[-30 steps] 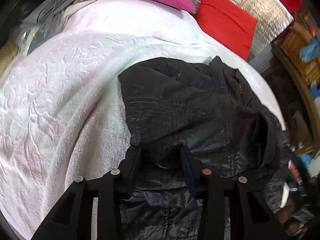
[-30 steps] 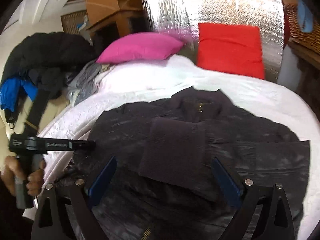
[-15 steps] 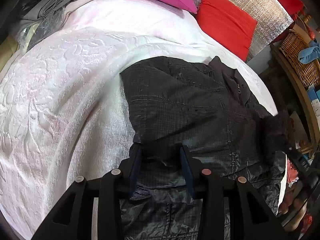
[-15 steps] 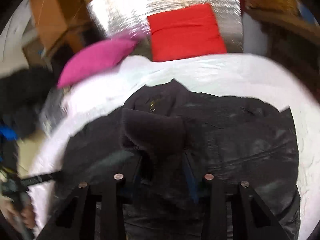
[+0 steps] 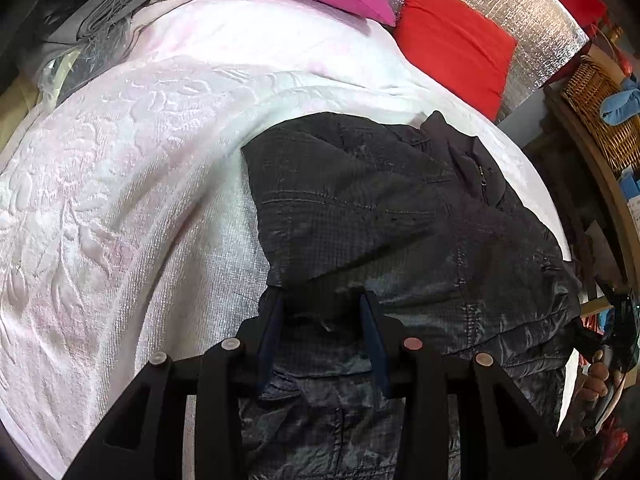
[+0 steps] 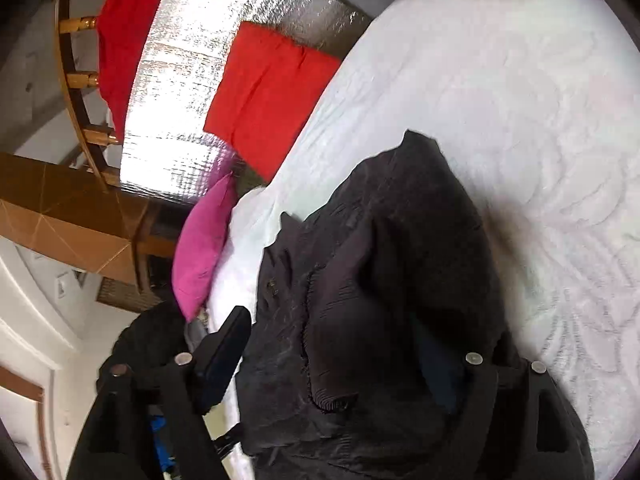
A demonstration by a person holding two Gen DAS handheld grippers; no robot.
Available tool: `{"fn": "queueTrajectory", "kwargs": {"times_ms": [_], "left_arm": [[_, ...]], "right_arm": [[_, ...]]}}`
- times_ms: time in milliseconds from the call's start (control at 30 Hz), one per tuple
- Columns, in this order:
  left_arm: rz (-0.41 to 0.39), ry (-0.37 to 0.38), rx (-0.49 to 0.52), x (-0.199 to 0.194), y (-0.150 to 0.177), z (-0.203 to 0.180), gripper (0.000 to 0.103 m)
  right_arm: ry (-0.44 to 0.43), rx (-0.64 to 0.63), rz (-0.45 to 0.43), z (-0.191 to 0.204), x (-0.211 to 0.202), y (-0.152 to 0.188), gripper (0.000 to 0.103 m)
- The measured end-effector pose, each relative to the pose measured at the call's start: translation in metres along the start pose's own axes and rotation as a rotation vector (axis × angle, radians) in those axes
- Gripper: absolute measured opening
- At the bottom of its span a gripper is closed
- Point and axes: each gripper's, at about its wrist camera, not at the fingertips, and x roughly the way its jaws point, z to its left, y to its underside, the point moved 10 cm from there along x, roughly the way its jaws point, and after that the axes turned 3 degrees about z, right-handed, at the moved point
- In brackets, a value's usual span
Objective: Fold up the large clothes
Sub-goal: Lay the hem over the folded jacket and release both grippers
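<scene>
Both wrist views look down close over the dark jacket (image 5: 380,216) on the bed (image 5: 120,184).

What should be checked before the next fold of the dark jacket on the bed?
1. Grip of the left gripper on the jacket: ok.
2. The right gripper free of the sleeve: cannot tell; jaws opening, sleeve between them.
3. The sleeve laid across the jacket's front: ok.
4. The bedspread bare beside the jacket: ok.
5. The jacket wholly on the bedspread: cannot tell; near edge hidden.
</scene>
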Motion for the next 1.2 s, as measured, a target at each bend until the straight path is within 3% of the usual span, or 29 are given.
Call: {"fn": "queueTrajectory", "kwargs": {"times_ms": [100, 267, 300, 333, 367, 500, 600, 700, 767, 867, 1000, 1033, 1067, 1100, 1133, 1200], "left_arm": [[0.002, 0.008, -0.009, 0.001, -0.001, 0.000, 0.042], [0.000, 0.000, 0.005, 0.002, 0.002, -0.002, 0.047], [-0.002, -0.010, 0.015, 0.002, 0.003, -0.003, 0.048], [-0.003, -0.016, 0.021, 0.003, 0.003, -0.004, 0.048], [-0.006, -0.019, 0.025, 0.002, 0.003, -0.005, 0.048], [-0.017, -0.004, 0.014, -0.003, -0.001, -0.005, 0.048], [-0.037, -0.006, 0.022, -0.010, -0.003, -0.008, 0.048], [-0.053, -0.023, 0.064, -0.014, -0.002, -0.015, 0.048], [-0.044, -0.062, 0.091, -0.010, 0.001, -0.016, 0.048], [-0.006, -0.117, 0.124, 0.005, 0.008, -0.017, 0.056], [-0.018, -0.102, 0.115, 0.001, 0.004, -0.020, 0.056], [-0.020, -0.094, 0.107, 0.000, 0.004, -0.022, 0.057], [-0.019, -0.083, 0.091, -0.001, 0.003, -0.021, 0.057], [-0.019, -0.075, 0.081, -0.002, 0.003, -0.018, 0.056], [-0.021, -0.067, 0.071, -0.003, 0.002, -0.017, 0.056], [-0.040, -0.062, 0.068, -0.009, -0.001, -0.014, 0.056]], "right_arm": [[0.009, -0.022, -0.004, 0.006, 0.004, -0.003, 0.086], [0.129, -0.110, -0.057, 0.006, 0.023, 0.000, 0.082], [0.163, -0.124, -0.070, 0.005, 0.028, 0.000, 0.066], [0.197, -0.135, -0.080, 0.000, 0.027, 0.000, 0.036], [0.214, -0.143, -0.077, -0.001, 0.029, 0.001, 0.032], [0.222, -0.200, -0.131, 0.015, 0.017, 0.000, 0.027], [0.236, -0.276, -0.228, 0.040, -0.012, -0.004, 0.025], [0.259, -0.276, -0.289, 0.043, -0.040, -0.008, 0.016], [0.300, -0.267, -0.282, 0.032, -0.045, -0.009, 0.016], [0.285, -0.192, -0.153, 0.003, -0.030, -0.004, 0.016], [0.168, -0.108, -0.059, 0.005, -0.028, 0.000, 0.021], [0.151, -0.112, -0.059, 0.008, -0.030, 0.000, 0.026], [0.130, -0.122, -0.061, 0.013, -0.034, 0.000, 0.035], [0.119, -0.135, -0.063, 0.017, -0.035, 0.001, 0.074], [0.118, -0.147, -0.063, 0.021, -0.034, 0.003, 0.099], [0.087, -0.183, -0.086, 0.033, -0.031, 0.010, 0.099]]}}
